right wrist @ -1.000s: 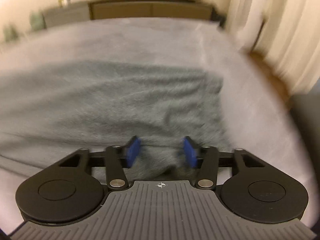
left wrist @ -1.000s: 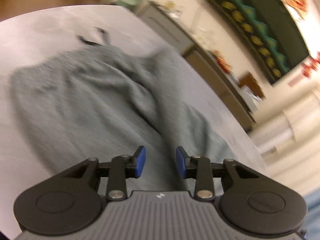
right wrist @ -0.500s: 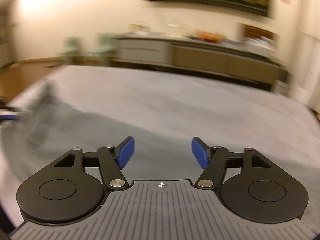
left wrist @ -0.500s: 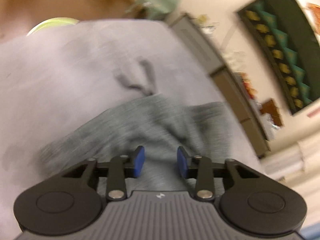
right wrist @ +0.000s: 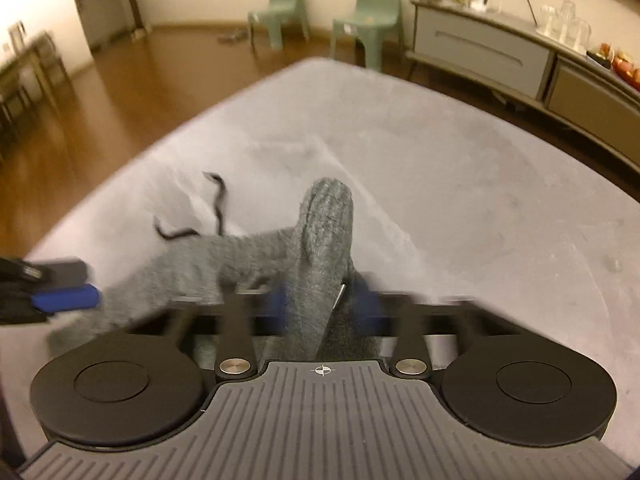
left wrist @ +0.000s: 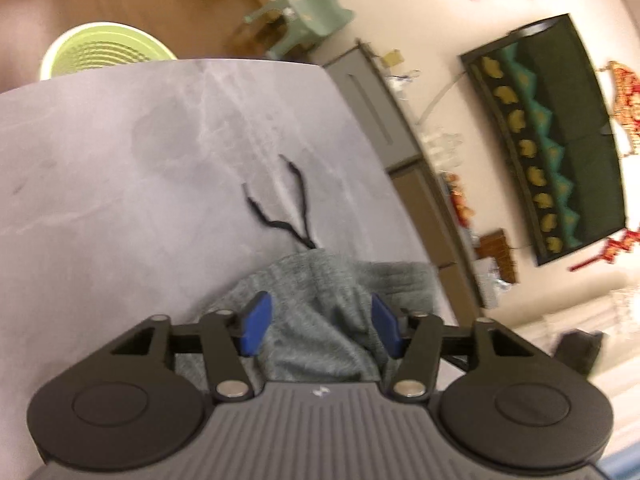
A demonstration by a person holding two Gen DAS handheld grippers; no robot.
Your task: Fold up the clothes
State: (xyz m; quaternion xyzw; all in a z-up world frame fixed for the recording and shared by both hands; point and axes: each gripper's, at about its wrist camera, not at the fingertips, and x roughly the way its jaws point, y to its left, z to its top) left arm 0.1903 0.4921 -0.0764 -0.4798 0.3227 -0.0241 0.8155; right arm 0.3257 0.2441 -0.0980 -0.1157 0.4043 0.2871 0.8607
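Note:
A grey knit garment (left wrist: 316,320) with a black drawstring (left wrist: 294,216) lies on the grey table (left wrist: 120,160). My left gripper (left wrist: 320,326) is open, its blue pads either side of a bunched fold of the garment. In the right wrist view my right gripper (right wrist: 320,300) is shut on a raised fold of the garment (right wrist: 324,240), which stands up between its pads. The drawstring (right wrist: 208,216) lies to the left there, and the left gripper's blue fingertips (right wrist: 64,298) show at the left edge.
A green ribbed basket (left wrist: 104,52) stands on the wooden floor beyond the table's far corner. Two green chairs (right wrist: 368,20) and a long grey sideboard (right wrist: 500,52) with glasses line the wall. A dark wall hanging (left wrist: 560,140) is above the sideboard.
My right gripper has closed on a fold of the garment and swung left. My left gripper has opened wider and moved toward the drawstring end. The garment is now bunched up.

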